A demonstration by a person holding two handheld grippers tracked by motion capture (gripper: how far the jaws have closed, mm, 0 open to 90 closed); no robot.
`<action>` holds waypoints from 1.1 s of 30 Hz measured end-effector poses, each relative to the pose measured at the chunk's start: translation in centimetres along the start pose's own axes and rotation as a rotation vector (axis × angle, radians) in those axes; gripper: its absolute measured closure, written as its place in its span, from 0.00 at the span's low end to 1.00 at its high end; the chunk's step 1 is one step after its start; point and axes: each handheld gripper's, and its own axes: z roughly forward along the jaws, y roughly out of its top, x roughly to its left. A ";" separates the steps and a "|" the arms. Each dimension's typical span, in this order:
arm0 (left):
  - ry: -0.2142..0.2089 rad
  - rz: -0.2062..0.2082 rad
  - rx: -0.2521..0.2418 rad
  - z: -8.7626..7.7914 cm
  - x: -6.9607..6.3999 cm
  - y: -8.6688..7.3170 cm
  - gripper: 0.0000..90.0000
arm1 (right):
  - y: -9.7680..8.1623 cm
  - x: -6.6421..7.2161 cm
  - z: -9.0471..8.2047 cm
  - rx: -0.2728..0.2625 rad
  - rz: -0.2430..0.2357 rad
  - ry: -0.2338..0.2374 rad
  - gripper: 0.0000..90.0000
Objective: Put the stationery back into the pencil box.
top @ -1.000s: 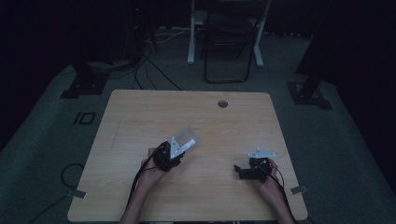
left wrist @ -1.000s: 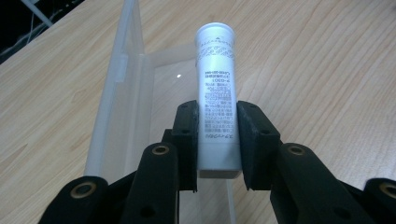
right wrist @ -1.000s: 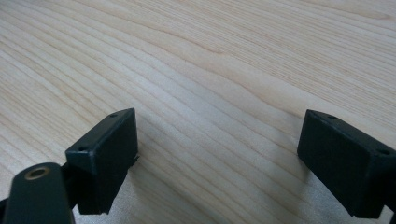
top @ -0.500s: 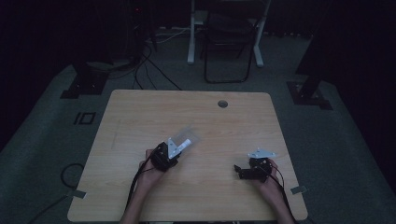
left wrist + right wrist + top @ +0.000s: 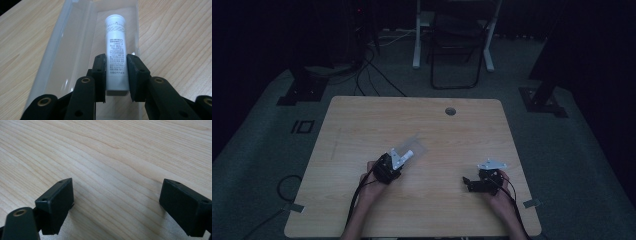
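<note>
White tube (image 5: 117, 52) clamped between the left gripper's (image 5: 116, 75) jaws, over a clear case (image 5: 75, 50) at the table's (image 5: 362, 125) centre; right gripper (image 5: 117, 202) at four o'clock, jaws spread, holding nothing, above bare wood

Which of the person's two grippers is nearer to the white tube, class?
Left. The left gripper is shut on the white tube, over the clear case. The right gripper sits open, apart from it, toward the wooden table's right edge.
</note>
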 end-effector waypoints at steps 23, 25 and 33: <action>-0.006 0.019 -0.076 -3.2 -1.7 -0.7 0.69 | 0.0 0.0 0.0 0.000 0.000 0.000 0.13; -0.027 0.004 -0.090 -3.4 -1.9 -1.0 0.68 | 0.0 0.0 0.0 0.000 0.000 0.000 0.14; -0.157 -0.077 -0.116 -3.4 -2.3 -1.8 0.66 | 0.0 0.0 0.0 0.000 -0.001 0.000 0.14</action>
